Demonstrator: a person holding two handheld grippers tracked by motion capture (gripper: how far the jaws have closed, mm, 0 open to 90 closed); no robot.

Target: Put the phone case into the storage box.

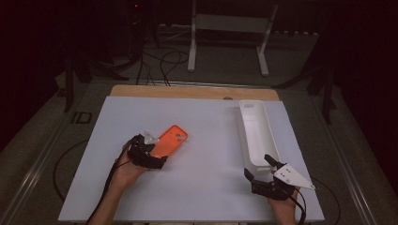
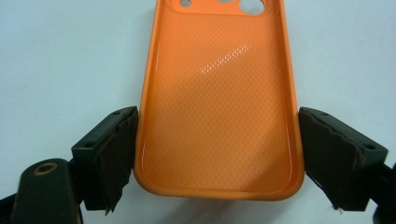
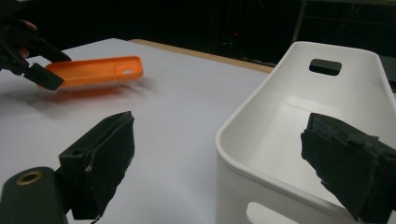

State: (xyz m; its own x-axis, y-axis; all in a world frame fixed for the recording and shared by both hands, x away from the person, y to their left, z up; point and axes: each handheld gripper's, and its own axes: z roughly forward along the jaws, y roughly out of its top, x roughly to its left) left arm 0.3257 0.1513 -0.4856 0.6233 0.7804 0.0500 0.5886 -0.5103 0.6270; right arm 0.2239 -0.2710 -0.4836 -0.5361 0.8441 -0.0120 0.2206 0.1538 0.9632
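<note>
Left gripper: held in the person's left hand on the left half of the table; its two black jaws stand on either long side of the orange phone case, clamped on the case's near end. In the left gripper view the left pad touches the case's edge and the right pad sits hard against the opposite edge.

Orange phone case: left of the table's middle, open side up, with its camera cut-outs at the far end. In the right gripper view it sits raised above the white surface with a reddish shadow beneath it, near end in the jaws. In the left gripper view the textured inner face shows, with a bright glare streak across it.

Right gripper: near the table's front right corner, in the person's right hand, a grey three-cornered plate on top. Its jaws are spread wide and hold nothing; in the right gripper view the near wall of the bin lies between them, untouched.

White bin: long, narrow, on the right side of the table, running front to back, with a handle slot in its far end wall.

Table: white sheet over a wooden top, whose edge shows at the far side.
</note>
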